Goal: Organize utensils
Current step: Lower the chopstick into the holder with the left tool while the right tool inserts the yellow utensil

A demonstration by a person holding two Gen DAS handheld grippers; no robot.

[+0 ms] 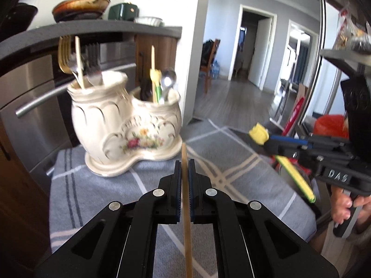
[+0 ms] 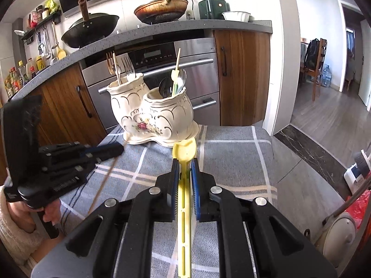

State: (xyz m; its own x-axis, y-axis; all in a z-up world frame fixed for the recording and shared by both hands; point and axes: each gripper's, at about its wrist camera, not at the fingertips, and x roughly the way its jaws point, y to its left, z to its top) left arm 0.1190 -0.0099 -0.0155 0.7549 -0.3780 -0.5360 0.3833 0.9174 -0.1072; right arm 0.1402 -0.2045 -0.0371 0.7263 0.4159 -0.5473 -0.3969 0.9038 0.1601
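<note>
Most of the sorting looks done, with two pieces in hand and not yet put away. The cream ceramic utensil holder (image 2: pixel 153 113), a two-pot piece with a painted flower spray, stands at the far end of the worktop (image 2: pixel 234 162), on its grey checked cloth, in the centre of the right wrist view. Its left pot already carries forks (image 2: pixel 126 68) and a pale stick-like piece; its right pot holds spoons (image 2: pixel 167 86), a yellow-topped utensil and a thin stick.

The left tool (image 1: pixel 184 169), low in the centre of its own view, is pressed together on a wooden chopstick (image 1: pixel 186 208) that runs along the line of its fingers, tip pointing toward the holder's base but well short of it. The right tool (image 2: pixel 184 166) is pinching a yellow plastic spoon (image 2: pixel 184 153), its small bowl projecting past the fingertips toward the holder and its slotted handle trailing back under the camera. The same spoon shows at mid right of the left wrist view, carried above the cloth.

No loose utensil is visible on the cloth in either view, though the near part of the worktop is hidden by the tools. What is left, as I judge it, is dropping these two pieces into the pots with their like.
</note>
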